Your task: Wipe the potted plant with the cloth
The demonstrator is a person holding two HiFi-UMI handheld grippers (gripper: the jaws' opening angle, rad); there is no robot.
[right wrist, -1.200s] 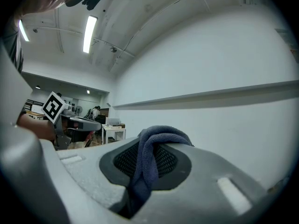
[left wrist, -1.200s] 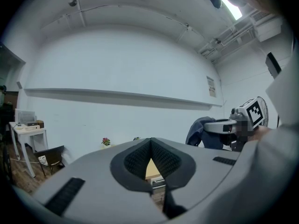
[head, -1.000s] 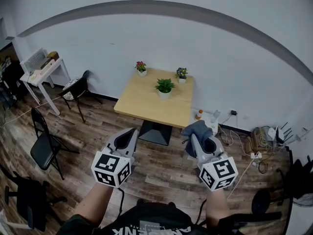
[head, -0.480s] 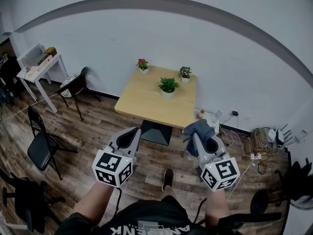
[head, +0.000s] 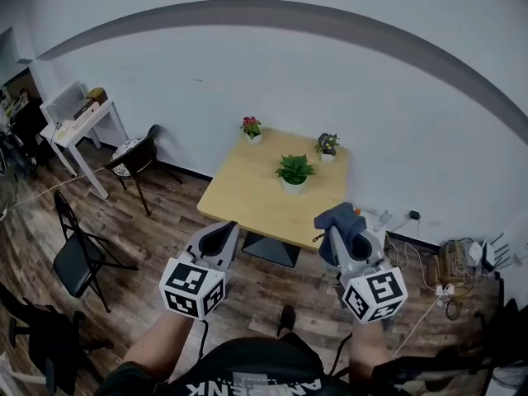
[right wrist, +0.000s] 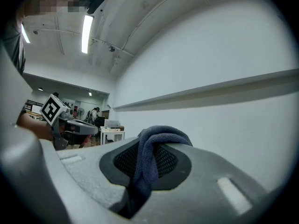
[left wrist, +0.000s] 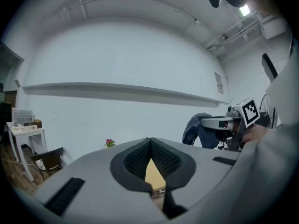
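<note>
Holding both grippers out ahead at about the same height, a little apart, the person stands on the wood floor just short of a light wooden table, both forearms reaching forward. The left gripper points toward the table's near edge; its jaws are pressed together with nothing between them, and in the left gripper view only a sliver of tabletop shows behind the closed tips. The right gripper is clamped on the dark blue cloth — the fabric bunches over the jaw tips and hangs down between the pads, as the right gripper view shows plainly.

The green potted plant, in a white pot, stands toward the far side of the table, right of centre and well apart from both grippers. Two smaller pots sit nearer the white wall: a red-flowered plant at the far left corner and a purple-flowered plant at the far right corner. The near half of the tabletop lies between the grippers and the green plant.

To the left are a black chair, a white side table and a folding chair. Cables lie on the floor at the right by the wall.
</note>
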